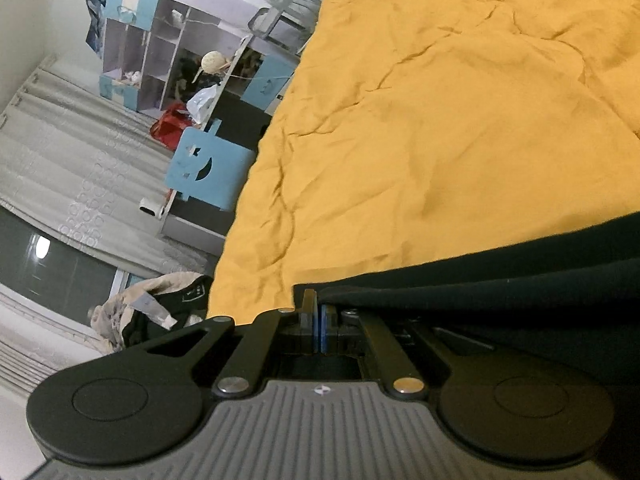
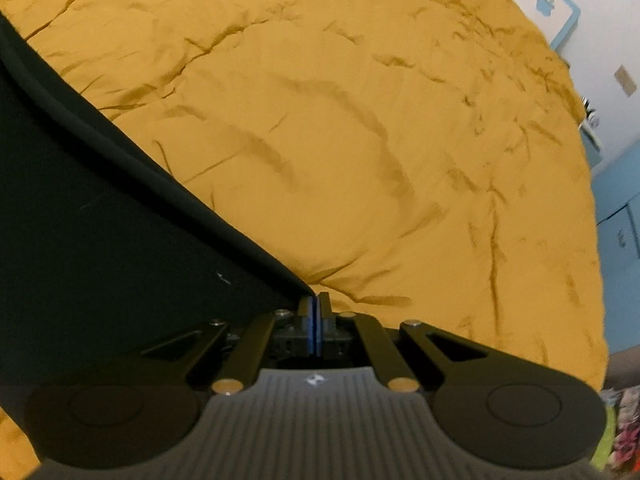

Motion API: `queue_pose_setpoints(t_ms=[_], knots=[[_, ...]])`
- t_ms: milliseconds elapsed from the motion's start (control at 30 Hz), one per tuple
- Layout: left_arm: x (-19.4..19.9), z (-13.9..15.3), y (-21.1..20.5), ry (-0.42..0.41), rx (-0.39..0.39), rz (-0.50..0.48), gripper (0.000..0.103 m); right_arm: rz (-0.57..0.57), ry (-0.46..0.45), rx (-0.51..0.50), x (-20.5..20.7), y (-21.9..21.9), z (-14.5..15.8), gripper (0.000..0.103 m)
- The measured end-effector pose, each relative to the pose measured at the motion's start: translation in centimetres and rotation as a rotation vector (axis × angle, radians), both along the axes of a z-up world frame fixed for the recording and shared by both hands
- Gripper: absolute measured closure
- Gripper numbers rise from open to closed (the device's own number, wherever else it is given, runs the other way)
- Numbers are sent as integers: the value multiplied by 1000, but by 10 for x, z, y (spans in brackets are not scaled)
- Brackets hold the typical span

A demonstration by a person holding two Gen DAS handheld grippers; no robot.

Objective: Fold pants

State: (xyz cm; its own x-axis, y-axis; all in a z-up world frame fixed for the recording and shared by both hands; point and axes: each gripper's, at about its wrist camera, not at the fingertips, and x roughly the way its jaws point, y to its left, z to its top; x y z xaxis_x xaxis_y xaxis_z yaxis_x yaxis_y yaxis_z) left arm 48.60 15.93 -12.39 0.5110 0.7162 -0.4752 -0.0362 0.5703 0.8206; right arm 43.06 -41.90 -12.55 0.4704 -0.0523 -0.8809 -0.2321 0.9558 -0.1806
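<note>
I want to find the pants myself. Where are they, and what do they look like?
Look at the big yellow bedspread. The pants are the dark cloth lying across it, pinched at the edge by the left gripper and the right gripper. Nothing else on the bedspread is dark.

Yellow bedspread (image 1: 440, 140), wrinkled, fills the left wrist view from 12 to 4 o'clock. Blue-and-white shelf unit (image 1: 156, 48) at 11 o'clock; red bag (image 1: 170, 124) just below it. Grey curtain (image 1: 72, 152) at 9 o'clock. Clothing heap (image 1: 152, 312) at 8 o'clock.
</note>
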Motion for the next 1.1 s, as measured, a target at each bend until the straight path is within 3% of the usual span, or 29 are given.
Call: queue_pose_setpoints(t_ms=[100, 167, 233, 333, 567, 733, 867, 900, 967, 1100], knots=[[3, -4, 0, -4, -22, 14, 102, -20, -13, 99, -2, -15, 6, 103], [4, -7, -1, 0, -27, 18, 102, -50, -20, 200, -7, -29, 15, 94], [3, -9, -1, 0, -25, 13, 102, -27, -34, 292, -16, -41, 24, 74], [0, -9, -3, -1, -33, 12, 102, 8, -23, 300, -26, -50, 29, 60], [0, -7, -4, -5, -45, 19, 102, 2, -38, 306, -40, -79, 23, 60], [2, -6, -5, -2, -38, 25, 102, -76, -96, 425, -27, -104, 14, 57], [2, -4, -6, 1, -31, 29, 102, -152, -70, 541, -9, -123, -7, 57], [2, -4, -7, 1, -30, 30, 102, -173, -56, 592, -8, -128, -13, 58], [1, -3, -7, 2, -29, 31, 102, -192, -52, 681, -9, -134, -21, 71], [0, 0, -8, -2, -27, 30, 102, -210, -122, 739, -24, -136, -16, 79]])
